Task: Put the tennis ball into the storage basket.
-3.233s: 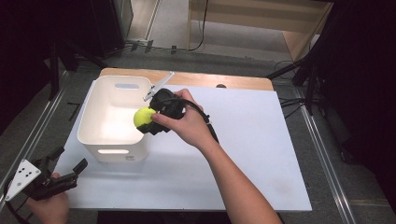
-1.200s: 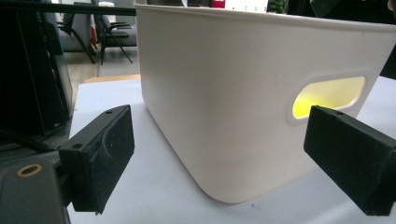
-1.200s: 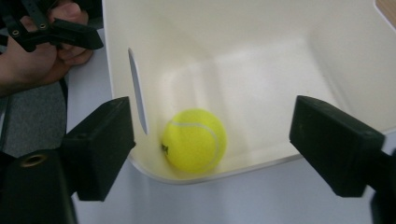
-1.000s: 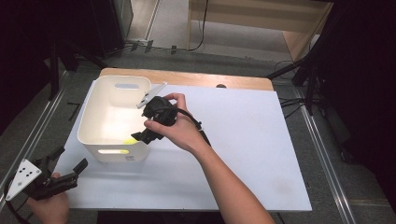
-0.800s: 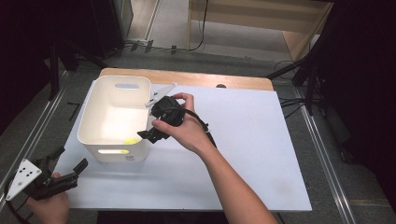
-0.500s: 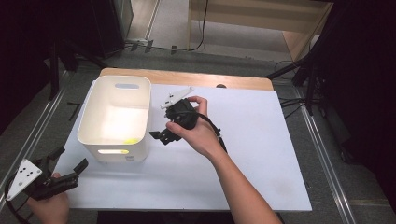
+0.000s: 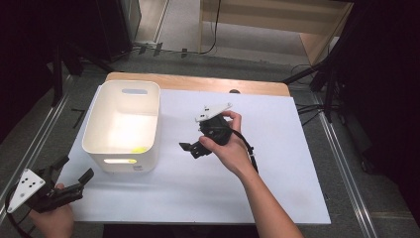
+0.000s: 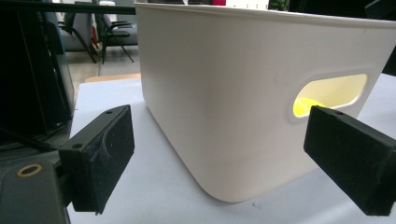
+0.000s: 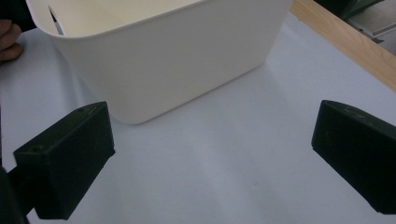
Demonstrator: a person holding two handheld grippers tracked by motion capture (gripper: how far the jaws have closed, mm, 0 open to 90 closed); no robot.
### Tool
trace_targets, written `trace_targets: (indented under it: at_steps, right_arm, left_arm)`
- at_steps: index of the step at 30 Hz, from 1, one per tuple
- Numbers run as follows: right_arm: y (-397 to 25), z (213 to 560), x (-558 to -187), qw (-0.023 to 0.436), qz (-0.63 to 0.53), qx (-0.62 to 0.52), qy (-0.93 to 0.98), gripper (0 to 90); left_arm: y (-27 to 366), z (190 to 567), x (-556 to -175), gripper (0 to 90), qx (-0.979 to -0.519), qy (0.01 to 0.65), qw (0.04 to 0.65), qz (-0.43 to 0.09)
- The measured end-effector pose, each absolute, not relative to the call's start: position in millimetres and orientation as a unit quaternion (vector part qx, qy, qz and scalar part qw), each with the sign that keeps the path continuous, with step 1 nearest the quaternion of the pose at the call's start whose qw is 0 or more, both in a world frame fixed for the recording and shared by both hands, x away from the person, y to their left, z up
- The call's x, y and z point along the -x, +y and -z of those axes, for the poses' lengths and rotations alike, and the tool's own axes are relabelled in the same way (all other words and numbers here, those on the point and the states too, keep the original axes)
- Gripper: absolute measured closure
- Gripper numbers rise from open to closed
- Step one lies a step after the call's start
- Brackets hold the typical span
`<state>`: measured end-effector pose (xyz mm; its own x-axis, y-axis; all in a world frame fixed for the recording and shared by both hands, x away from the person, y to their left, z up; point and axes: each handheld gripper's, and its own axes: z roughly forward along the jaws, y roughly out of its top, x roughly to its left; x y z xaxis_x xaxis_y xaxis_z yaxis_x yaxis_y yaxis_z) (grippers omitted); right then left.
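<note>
A white plastic bin [image 7: 124, 106] stands on the left part of the white table top [image 7: 277, 163]. A yellow ball [image 7: 140, 149] lies inside it by the near wall and glows through the handle slot [image 8: 308, 103]. My right gripper [image 7: 190, 149] hovers to the right of the bin, open, with nothing between its pads. In its own view the right gripper [image 9: 210, 158] faces the bin's outer wall [image 9: 163, 60]. My left gripper [image 7: 74, 168] rests open at the table's near left corner. Seen from the left gripper [image 8: 224, 158], the bin wall [image 8: 224, 93] is close ahead.
A wooden table edge [image 7: 198, 83] runs along the back. Metal rails [image 7: 341, 163] flank the table and cables [image 7: 307, 106] lie on the floor at the right. A hand [image 9: 9, 39] shows beyond the bin. The right half of the white top is bare.
The right gripper held the yellow ball over the bin, let it go inside, then drew back to the right with its jaws open. The left gripper stayed put.
</note>
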<state>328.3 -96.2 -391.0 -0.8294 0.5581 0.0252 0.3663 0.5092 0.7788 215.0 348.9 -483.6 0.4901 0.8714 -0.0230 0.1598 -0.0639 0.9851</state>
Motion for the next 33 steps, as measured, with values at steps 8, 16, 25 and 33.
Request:
trace_targets:
  at_steps: [8, 16, 25, 33]
  right_arm:
    - [-114, 400, -321, 0.118, -0.424, -0.281, 0.853, 0.0]
    - [-134, 411, -315, 0.126, -0.432, -0.296, 0.842, 0.0]
    - [-156, 423, -307, 0.129, -0.440, -0.309, 0.833, 0.0]
    - [-176, 435, -300, 0.132, -0.444, -0.327, 0.824, 0.0]
  left_arm:
    - [349, 484, -215, 8.5, -0.657, 0.392, 0.560, -0.317]
    - [348, 484, -215, 8.5, -0.658, 0.393, 0.558, -0.318]
    - [348, 484, -215, 8.5, -0.658, 0.393, 0.558, -0.317]
    - [348, 483, -215, 8.5, -0.660, 0.392, 0.556, -0.318]
